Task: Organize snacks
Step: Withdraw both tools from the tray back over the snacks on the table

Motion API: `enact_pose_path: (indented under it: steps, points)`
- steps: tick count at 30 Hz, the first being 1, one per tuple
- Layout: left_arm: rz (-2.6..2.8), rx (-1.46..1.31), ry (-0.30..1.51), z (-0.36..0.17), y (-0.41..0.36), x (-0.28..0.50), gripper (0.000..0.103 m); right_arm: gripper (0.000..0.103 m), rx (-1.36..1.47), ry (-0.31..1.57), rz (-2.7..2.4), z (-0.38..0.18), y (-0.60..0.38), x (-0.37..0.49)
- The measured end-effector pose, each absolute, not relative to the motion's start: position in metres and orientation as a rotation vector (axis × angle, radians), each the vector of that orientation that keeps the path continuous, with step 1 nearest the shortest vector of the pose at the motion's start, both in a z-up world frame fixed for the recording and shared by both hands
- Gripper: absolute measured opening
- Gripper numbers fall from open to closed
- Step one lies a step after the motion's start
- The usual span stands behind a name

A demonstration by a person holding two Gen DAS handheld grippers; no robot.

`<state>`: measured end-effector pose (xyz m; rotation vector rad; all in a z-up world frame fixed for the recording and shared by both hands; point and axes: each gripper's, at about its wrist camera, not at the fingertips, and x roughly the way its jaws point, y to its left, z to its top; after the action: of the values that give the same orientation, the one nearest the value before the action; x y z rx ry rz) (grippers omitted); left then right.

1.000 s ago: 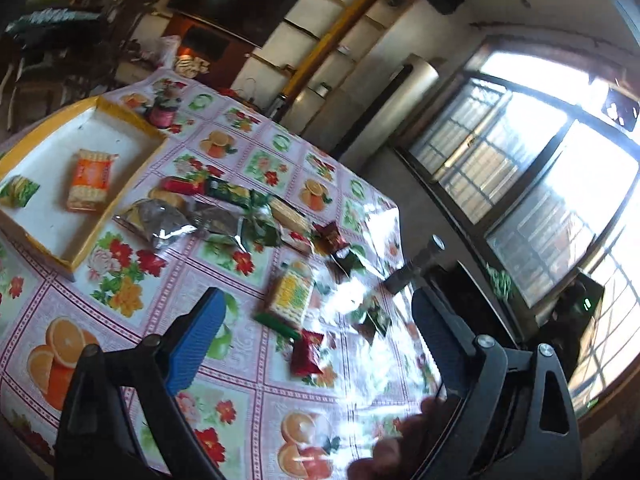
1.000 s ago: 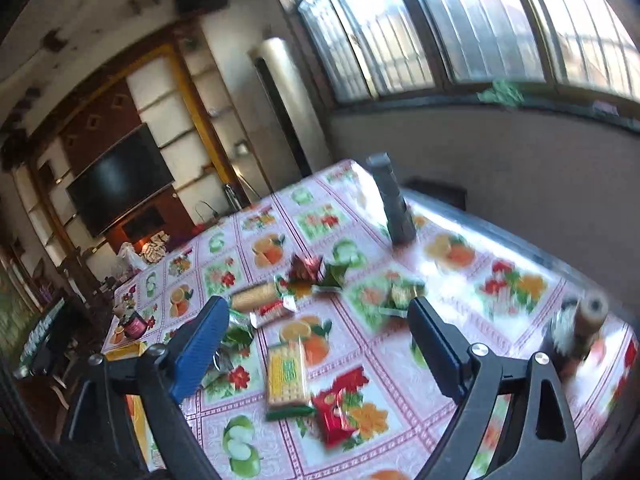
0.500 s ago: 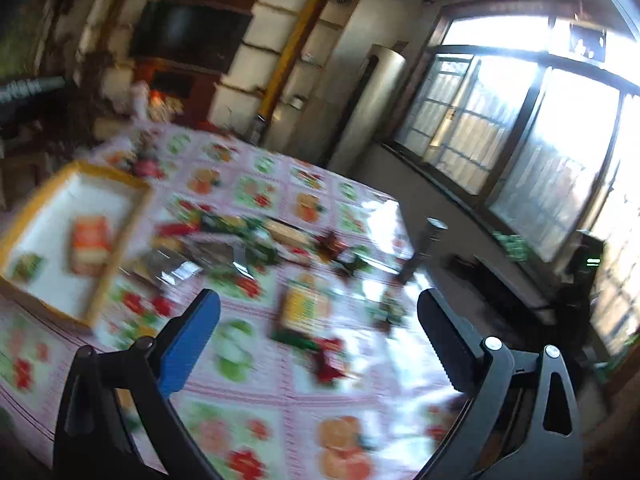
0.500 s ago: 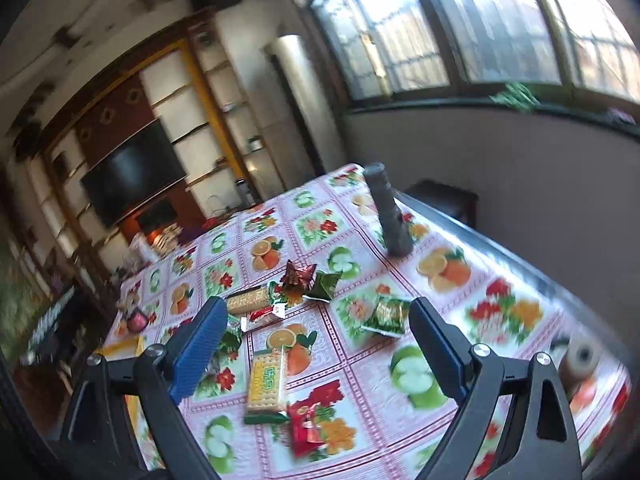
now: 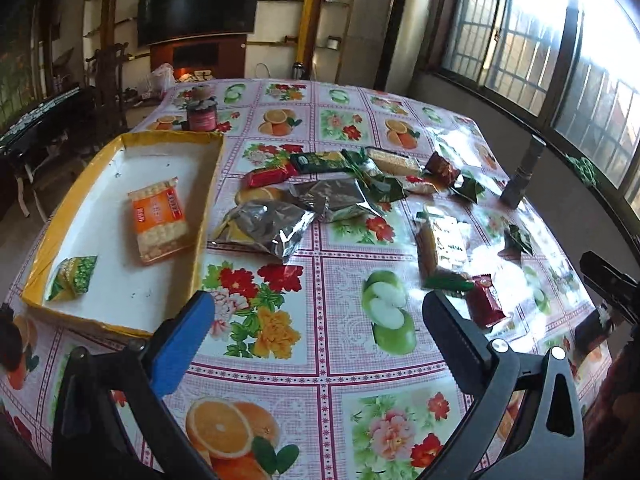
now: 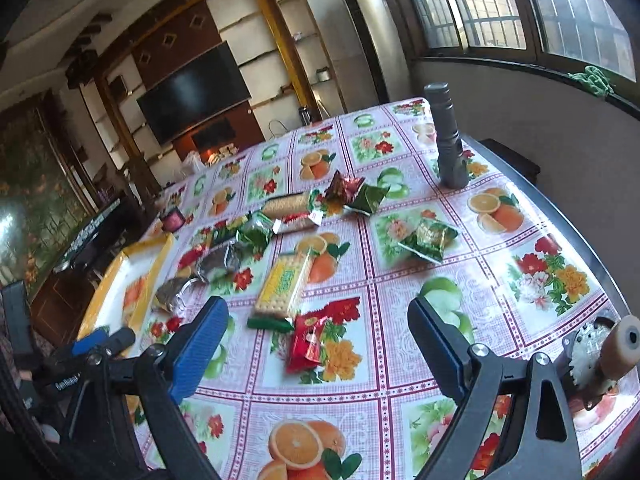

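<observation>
Both grippers, left gripper (image 5: 316,328) opening and right gripper (image 6: 318,330) spread wide, hung empty above the counter (image 5: 344,376), presumably ready to carry scattered snacks (image 5: 332,196) into the yellow tray (image 5: 120,312) alongside.

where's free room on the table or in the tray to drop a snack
Free: the tray floor, far end and near corner around the orange pack and green pouch; also the near cloth between tray and red pack. Crowded: mid-table by the silver bags.
</observation>
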<state>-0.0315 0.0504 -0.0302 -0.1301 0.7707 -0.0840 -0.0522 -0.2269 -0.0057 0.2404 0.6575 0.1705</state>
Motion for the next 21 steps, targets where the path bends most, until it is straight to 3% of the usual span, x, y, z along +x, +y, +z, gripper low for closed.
enact_pose_path:
  steps: [14, 21]
  points:
    - [-0.075, -0.047, 0.934, -0.059, 0.044, 0.057, 0.103, 0.088, 0.249, 0.818, 0.155, -0.034, -0.226, -0.021]
    - [0.056, -0.015, 0.980, -0.072, 0.116, 0.049, 0.099, 0.089, 0.260, 0.797, 0.205, -0.027, -0.213, -0.010]
